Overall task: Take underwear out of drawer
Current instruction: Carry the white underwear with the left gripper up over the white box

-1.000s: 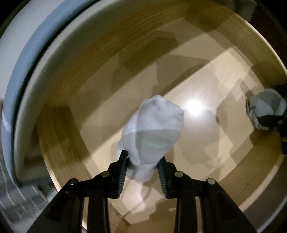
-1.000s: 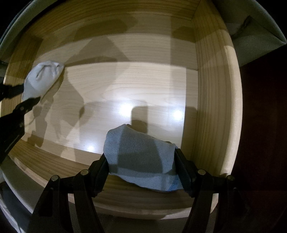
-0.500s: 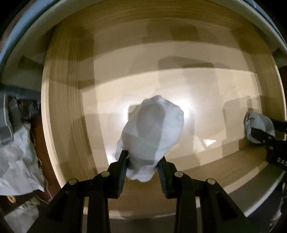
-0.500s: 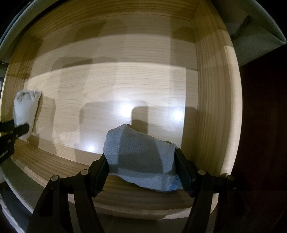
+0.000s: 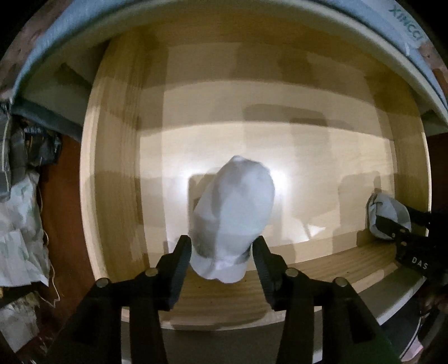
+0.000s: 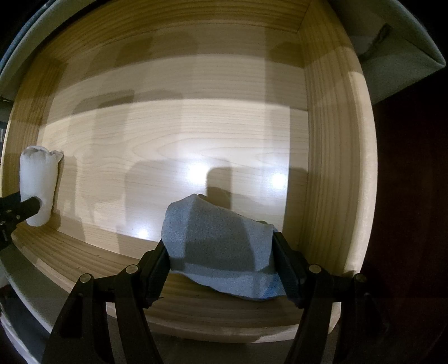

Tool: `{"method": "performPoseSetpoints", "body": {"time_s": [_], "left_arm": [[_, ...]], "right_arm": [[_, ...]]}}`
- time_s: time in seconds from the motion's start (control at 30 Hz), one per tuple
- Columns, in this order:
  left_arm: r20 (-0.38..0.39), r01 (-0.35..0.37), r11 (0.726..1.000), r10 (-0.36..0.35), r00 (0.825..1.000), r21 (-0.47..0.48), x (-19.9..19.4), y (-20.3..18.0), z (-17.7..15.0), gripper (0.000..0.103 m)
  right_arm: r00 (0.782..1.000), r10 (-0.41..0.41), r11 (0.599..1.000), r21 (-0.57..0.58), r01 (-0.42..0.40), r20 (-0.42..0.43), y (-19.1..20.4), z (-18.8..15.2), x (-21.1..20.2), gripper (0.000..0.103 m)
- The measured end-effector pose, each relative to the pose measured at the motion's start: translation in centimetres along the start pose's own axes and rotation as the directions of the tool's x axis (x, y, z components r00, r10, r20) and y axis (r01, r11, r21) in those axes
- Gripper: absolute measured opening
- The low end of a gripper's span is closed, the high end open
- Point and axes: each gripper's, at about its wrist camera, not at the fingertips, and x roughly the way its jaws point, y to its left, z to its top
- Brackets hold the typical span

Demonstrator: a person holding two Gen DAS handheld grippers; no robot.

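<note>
A rolled white piece of underwear [image 5: 235, 207] hangs between the fingers of my left gripper [image 5: 221, 252] over the front left of the wooden drawer [image 5: 117, 168]. Its jaws are opening and the pads look barely off the cloth. The right wrist view shows the same white roll [image 6: 39, 179] upright at the drawer's left end. My right gripper [image 6: 221, 252] is shut on a blue-grey piece of underwear [image 6: 215, 235] above the drawer's front right corner. That piece [image 5: 387, 212] also shows at the right edge of the left wrist view.
The drawer floor [image 6: 182, 134] is bare light wood with walls [image 6: 330, 140] all round. Left of the drawer lie crumpled pale bags or cloths [image 5: 19, 238] on a reddish-brown floor [image 5: 64, 224]. A pale padded edge [image 5: 280, 16] runs behind the drawer. Grey fabric [image 6: 392, 42] hangs at its right.
My left gripper rolled and shifted to the drawer's front left with the white roll. Its jaws have spread wider around the roll. The right gripper and its blue-grey piece have not moved.
</note>
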Motion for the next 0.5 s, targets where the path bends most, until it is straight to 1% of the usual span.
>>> {"method": "performPoseSetpoints", "body": {"time_s": [0.03,0.07,0.1,0.17,0.23,0.3,0.43,0.5], "left_arm": [[0.009,-0.001,1.0,0.001,1.0,0.004,-0.3,0.0,-0.1,0.051],[0.018,0.001,1.0,-0.001,1.0,0.012,-0.5,-0.1,-0.1,0.059],[0.025,0.001,1.0,-0.001,1.0,0.02,-0.2,-0.4,-0.2,0.061],[0.025,-0.009,1.0,0.008,1.0,0.029,-0.1,-0.9,0.1,0.062],[0.004,0.002,1.0,-0.002,1.0,0.028,0.2,-1.2,0.4,0.063],[-0.01,0.009,1.0,-0.008,1.0,0.023,-0.6,-1.0,1.3,0.063],[-0.024,-0.023,0.999,0.024,0.999,0.047,0.1,-2.0,1.6,0.063],[-0.034,-0.027,0.998,0.029,0.999,0.05,0.6,-2.3,1.9,0.063]], "right_arm": [[1.0,0.0,1.0,0.0,0.0,0.0,-0.1,-0.1,0.0,0.065],[1.0,0.0,1.0,0.0,0.0,0.0,-0.1,-0.1,0.0,0.065],[1.0,0.0,1.0,0.0,0.0,0.0,-0.1,-0.2,0.0,0.065],[1.0,0.0,1.0,0.0,0.0,0.0,-0.1,-0.1,0.0,0.065],[1.0,0.0,1.0,-0.001,0.0,0.0,-0.1,-0.1,0.0,0.065],[1.0,0.0,1.0,-0.001,0.0,0.001,-0.1,-0.1,0.0,0.065],[1.0,0.0,1.0,-0.002,0.0,0.0,0.0,0.0,0.1,0.065],[1.0,0.0,1.0,-0.002,0.0,0.0,0.0,0.0,0.1,0.065]]}}
